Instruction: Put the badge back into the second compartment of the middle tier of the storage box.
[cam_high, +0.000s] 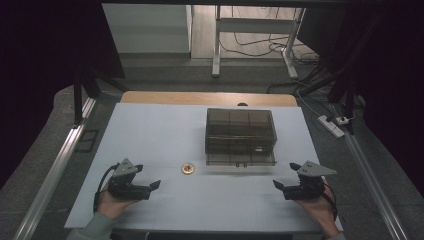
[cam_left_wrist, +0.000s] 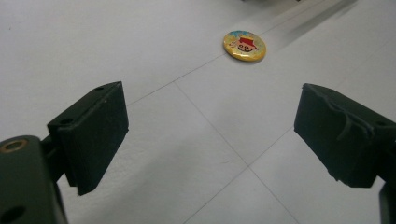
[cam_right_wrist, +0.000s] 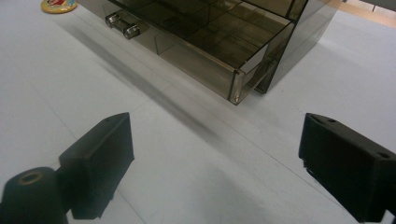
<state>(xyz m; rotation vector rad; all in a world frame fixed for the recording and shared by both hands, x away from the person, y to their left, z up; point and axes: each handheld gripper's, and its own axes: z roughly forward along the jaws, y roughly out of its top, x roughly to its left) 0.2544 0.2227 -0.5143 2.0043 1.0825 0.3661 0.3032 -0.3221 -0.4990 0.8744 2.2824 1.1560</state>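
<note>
A: Nearest to us, the left gripper (cam_high: 148, 188) sits low at the table's near left edge, held in a hand, its jaws spread wide with nothing between them.

B: And the badge?

A: The round yellow badge (cam_high: 188, 168) lies flat on the white table (cam_high: 150, 130), ahead of that gripper and a little to its right, well apart from the jaws. In the left gripper view it (cam_left_wrist: 244, 45) sits beyond the gap and slightly off centre.

B: So the pickup looks like the step in hand. How would you do it well?

A: Line the gap up on the badge first, then come in low. It is thin and flat (little edge to catch), so I judge the pads should meet its rim close to the table, squarely, and close slowly so it does not skid.

B: Further right?

A: The smoky clear drawer box (cam_high: 240, 135) stands just behind and right of the badge, its drawer (cam_right_wrist: 196, 51) pulled partly out, with the handle (cam_right_wrist: 122, 25) facing us.

B: And the far right?

A: The right gripper (cam_high: 283, 187), jaws likewise spread and empty, rests near the front edge, pointing toward the box; it could steady the drawer if needed.
</note>
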